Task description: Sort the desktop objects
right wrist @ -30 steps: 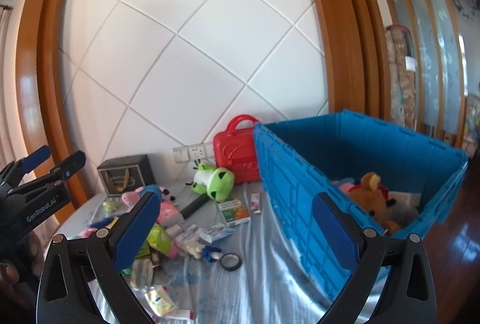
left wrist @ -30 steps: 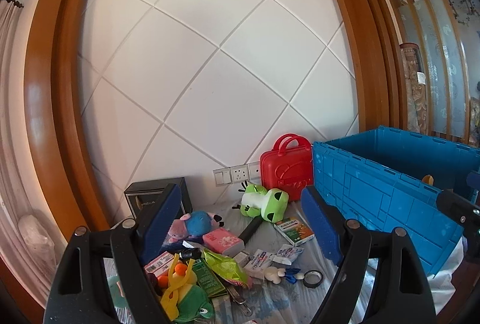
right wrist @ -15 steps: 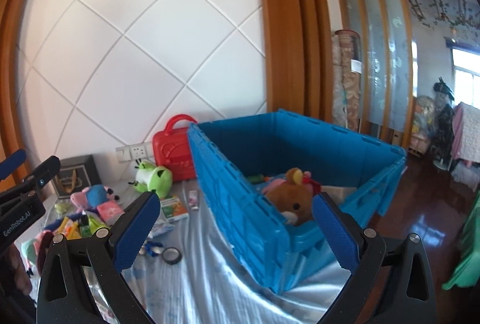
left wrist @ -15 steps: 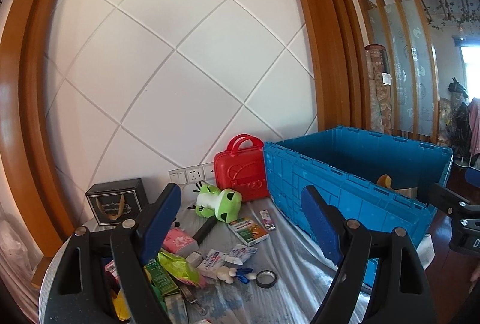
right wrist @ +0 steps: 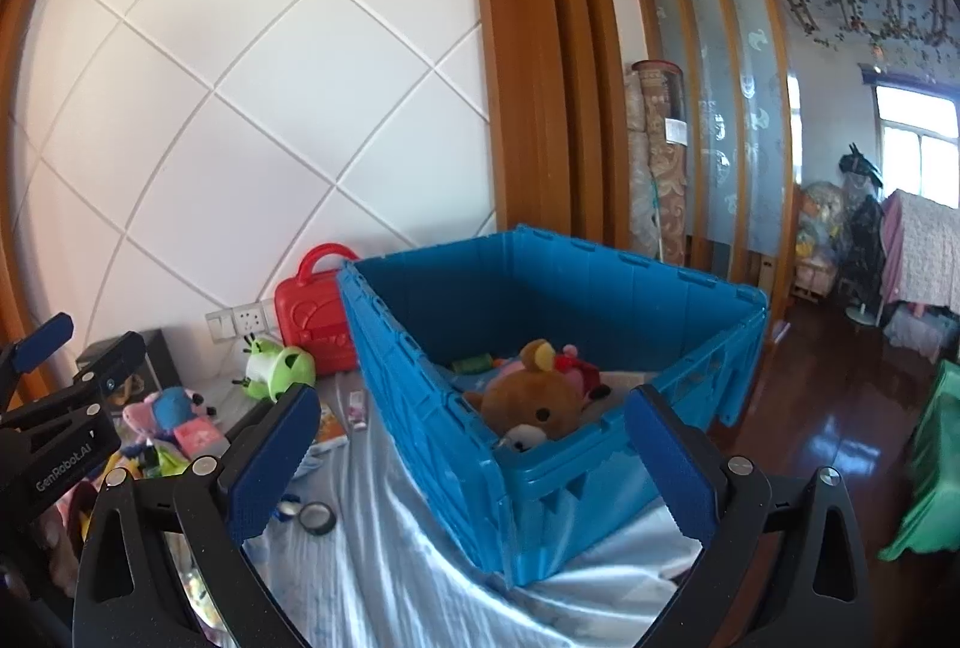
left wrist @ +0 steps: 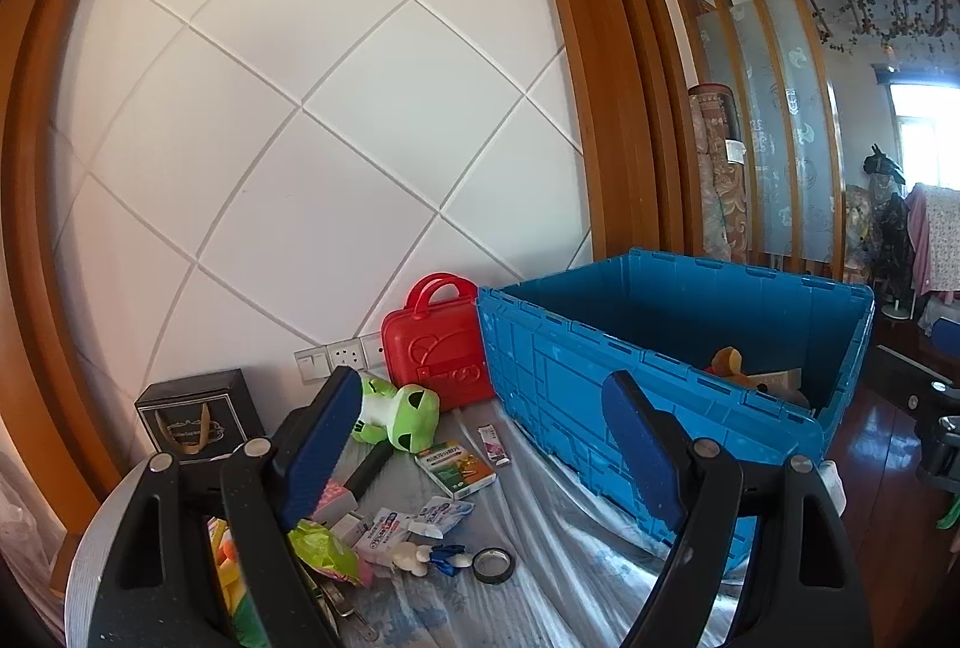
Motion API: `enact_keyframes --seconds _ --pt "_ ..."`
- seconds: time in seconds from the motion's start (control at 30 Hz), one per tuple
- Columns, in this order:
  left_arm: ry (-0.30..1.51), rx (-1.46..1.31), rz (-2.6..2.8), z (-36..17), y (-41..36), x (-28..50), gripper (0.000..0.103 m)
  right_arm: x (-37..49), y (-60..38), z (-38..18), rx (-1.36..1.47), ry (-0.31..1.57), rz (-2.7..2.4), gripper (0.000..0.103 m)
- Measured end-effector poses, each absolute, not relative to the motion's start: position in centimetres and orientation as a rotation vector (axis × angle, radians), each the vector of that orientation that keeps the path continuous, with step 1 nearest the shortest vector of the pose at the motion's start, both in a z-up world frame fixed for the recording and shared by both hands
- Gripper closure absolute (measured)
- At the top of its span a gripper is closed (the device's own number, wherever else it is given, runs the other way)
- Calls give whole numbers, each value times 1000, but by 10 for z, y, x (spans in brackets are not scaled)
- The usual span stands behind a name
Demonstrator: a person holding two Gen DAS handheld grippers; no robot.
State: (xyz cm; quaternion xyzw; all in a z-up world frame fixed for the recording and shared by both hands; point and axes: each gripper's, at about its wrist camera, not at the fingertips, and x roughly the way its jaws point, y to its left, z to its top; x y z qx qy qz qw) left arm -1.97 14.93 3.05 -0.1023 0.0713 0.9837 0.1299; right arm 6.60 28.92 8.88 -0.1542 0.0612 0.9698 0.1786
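Note:
A big blue crate (left wrist: 600, 384) stands on the right of the table; it also shows in the right wrist view (right wrist: 432, 408) with a brown teddy bear (right wrist: 534, 396) and other toys inside. Loose objects lie left of it: a green frog plush (left wrist: 402, 414), a green medicine box (left wrist: 456, 468), a tape roll (left wrist: 493, 565), a red case (left wrist: 435, 342). My left gripper (left wrist: 480, 456) is open and empty above the clutter. My right gripper (right wrist: 468, 462) is open and empty in front of the crate's near corner.
A black gift box (left wrist: 198, 417) stands at the back left by the wall sockets (left wrist: 339, 357). A pink and blue plush (right wrist: 165, 405) lies among packets at the left. The table has a pale plastic cover (right wrist: 372, 558). Wooden floor lies to the right (right wrist: 840, 438).
Both grippers have swung to the right, so the crate fills more of each view and the clutter has slid left. Both stay open and empty.

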Motion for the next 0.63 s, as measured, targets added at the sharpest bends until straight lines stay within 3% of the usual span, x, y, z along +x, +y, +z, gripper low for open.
enact_keyframes --seconds 0.63 --pt "217 -246 2812 29 158 -21 21 60 288 92 -425 171 2750 0"
